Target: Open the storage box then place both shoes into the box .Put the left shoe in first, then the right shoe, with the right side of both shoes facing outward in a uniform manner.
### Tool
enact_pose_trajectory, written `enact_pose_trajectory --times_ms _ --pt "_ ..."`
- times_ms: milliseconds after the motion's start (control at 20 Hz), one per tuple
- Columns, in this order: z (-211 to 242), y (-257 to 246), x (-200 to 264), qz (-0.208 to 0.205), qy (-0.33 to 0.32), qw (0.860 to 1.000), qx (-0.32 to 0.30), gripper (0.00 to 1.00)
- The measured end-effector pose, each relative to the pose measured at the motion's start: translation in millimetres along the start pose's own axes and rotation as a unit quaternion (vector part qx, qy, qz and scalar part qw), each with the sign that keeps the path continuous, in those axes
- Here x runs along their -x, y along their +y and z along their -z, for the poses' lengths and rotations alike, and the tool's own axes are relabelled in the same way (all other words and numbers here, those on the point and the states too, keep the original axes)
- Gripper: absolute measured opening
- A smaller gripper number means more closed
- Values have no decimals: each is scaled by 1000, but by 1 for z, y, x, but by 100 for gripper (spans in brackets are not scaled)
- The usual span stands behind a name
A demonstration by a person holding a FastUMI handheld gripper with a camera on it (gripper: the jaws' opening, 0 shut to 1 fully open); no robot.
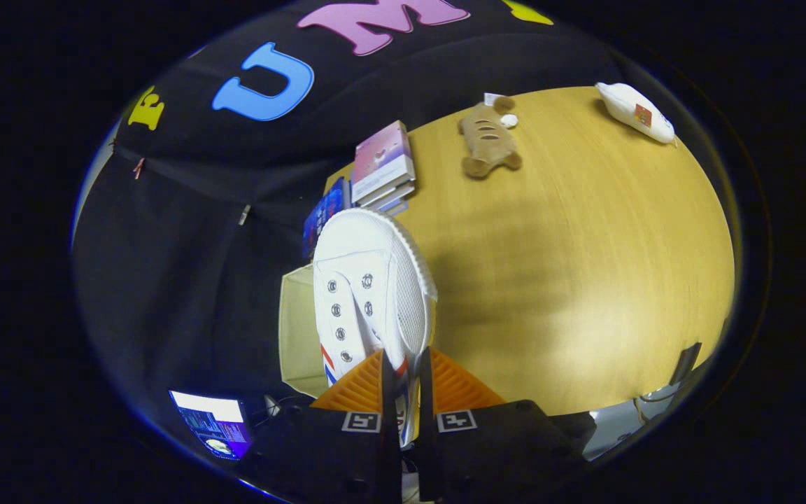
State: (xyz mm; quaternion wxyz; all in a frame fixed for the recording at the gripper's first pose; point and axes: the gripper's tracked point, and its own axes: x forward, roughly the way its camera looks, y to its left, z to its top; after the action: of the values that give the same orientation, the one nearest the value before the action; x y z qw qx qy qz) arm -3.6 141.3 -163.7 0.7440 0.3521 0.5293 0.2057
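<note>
The gripper (406,392) is clamped on 1 white shoe (371,294), both orange fingers (357,392) pressing its heel side. The shoe's long axis runs straight ahead, toe pointing away. Just beside it sits 1 cream storage box (298,329). Beyond, on the wooden table (585,280): 1 stack of books (383,168), 1 plush toy (488,136), 1 white packet (635,112).

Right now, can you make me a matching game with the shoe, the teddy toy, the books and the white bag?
Things:
1. white shoe
2. plush bear
3. stack of books
4. white bag

Places:
A. far across the wooden table, beyond the bear
B. pinched in the gripper
C. just past the shoe's toe
D. lying on the table between the books and the bag

Pairs: 1-B, 2-D, 3-C, 4-A
</note>
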Motion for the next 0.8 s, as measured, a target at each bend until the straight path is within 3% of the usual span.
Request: enact_pose_trajectory --times_ms 150,350,800 --pt "8 59 -17 -20 11 1000 7 14" --pt "28 103 -59 19 44 998 27 14" --pt "53 125 -136 88 98 990 45 14"
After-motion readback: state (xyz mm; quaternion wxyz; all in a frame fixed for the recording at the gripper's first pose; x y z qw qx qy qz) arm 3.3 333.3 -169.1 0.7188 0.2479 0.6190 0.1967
